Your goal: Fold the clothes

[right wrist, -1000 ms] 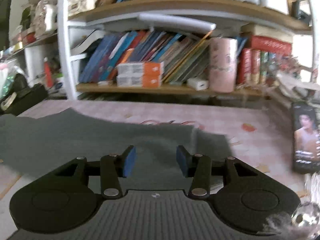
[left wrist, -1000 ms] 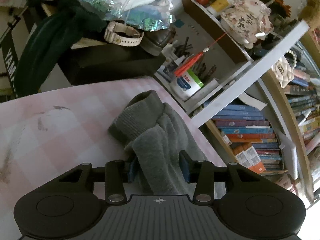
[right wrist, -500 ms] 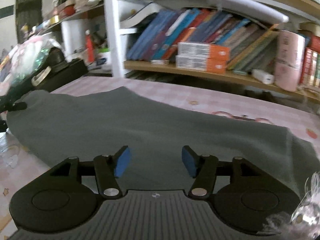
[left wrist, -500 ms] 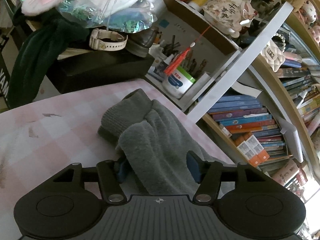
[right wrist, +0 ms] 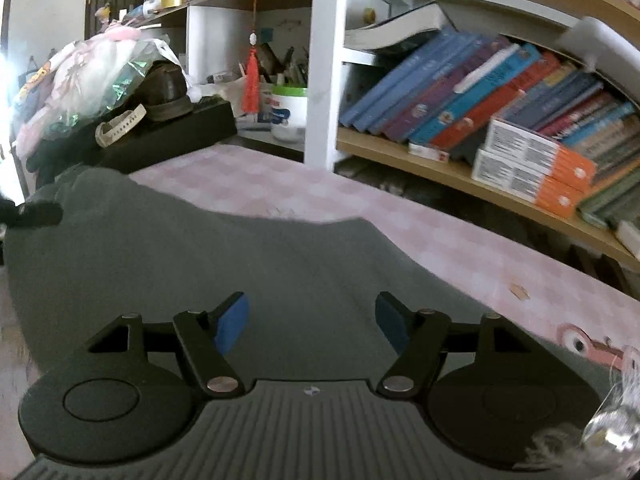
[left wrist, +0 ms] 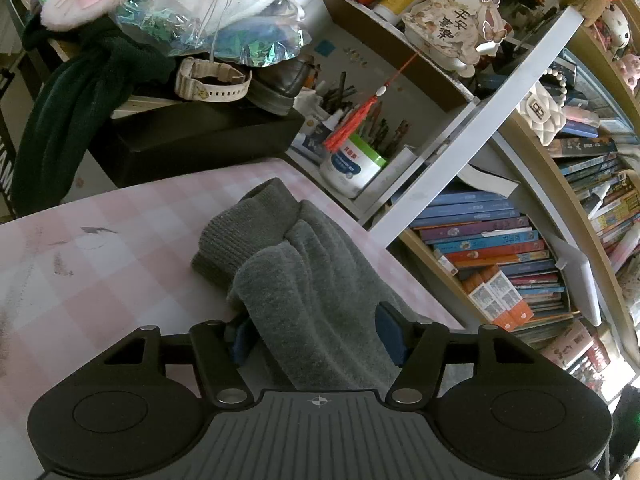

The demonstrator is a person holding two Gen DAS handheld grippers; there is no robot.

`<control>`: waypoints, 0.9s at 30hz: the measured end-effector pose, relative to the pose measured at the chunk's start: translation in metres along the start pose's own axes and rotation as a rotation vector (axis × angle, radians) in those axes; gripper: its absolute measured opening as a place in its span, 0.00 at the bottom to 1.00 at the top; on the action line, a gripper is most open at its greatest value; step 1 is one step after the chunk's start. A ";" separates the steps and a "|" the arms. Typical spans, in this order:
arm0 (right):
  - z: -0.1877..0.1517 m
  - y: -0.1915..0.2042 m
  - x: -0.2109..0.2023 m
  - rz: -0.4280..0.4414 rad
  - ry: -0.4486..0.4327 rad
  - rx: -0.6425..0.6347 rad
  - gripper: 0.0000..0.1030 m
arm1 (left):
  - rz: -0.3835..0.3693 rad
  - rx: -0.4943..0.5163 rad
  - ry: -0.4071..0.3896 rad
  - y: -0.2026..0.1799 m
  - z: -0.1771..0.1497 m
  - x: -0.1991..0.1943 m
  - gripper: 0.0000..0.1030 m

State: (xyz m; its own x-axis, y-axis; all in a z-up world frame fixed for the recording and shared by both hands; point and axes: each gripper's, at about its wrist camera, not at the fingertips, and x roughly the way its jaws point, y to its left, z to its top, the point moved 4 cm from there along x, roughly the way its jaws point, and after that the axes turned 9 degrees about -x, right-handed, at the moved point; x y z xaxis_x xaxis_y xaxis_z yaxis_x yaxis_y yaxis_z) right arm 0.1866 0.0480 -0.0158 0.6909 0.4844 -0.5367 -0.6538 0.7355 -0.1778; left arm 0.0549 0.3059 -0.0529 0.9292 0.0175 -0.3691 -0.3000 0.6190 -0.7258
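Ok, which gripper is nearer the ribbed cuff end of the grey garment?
Left. The left gripper straddles the bunched grey garment, with the ribbed cuff just ahead of its fingers. The right gripper hovers, open, over the flat spread of cloth, the bunched end far off to its left.

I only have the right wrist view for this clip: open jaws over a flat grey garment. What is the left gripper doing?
Observer: The left gripper is open, with a bunched fold of the grey garment running between its fingers.
Operator: Is it clamped on the fold?
Observer: No, the jaws stand wide. The cloth partly hides one blue pad, so I cannot tell whether it touches there.
Operator: What is at the far end of that fold?
Observer: A ribbed cuff, lying bunched on the pink checked tablecloth ahead of the fingers.
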 end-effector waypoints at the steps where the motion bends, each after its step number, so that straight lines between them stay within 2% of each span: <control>1: 0.005 0.002 0.006 0.004 -0.002 0.000 0.67 | 0.000 0.000 0.000 0.000 0.000 0.000 0.61; 5: 0.018 0.013 0.026 0.002 0.007 -0.015 0.68 | -0.003 -0.001 -0.001 -0.001 0.000 0.000 0.62; 10: 0.017 0.019 0.044 -0.002 0.064 -0.024 0.70 | -0.007 -0.003 -0.001 0.000 0.000 0.000 0.62; 23: -0.007 0.054 -0.012 0.115 0.048 -0.067 0.70 | -0.010 -0.004 -0.002 0.000 0.001 -0.001 0.62; 27: -0.018 0.064 -0.032 0.120 0.032 -0.117 0.70 | -0.012 -0.006 -0.002 0.000 0.001 -0.001 0.62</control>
State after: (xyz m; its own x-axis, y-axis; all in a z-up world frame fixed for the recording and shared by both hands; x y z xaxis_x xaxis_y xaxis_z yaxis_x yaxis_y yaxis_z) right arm 0.1170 0.0704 -0.0250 0.5969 0.5488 -0.5853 -0.7638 0.6120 -0.2051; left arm 0.0545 0.3065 -0.0521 0.9333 0.0117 -0.3589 -0.2898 0.6145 -0.7338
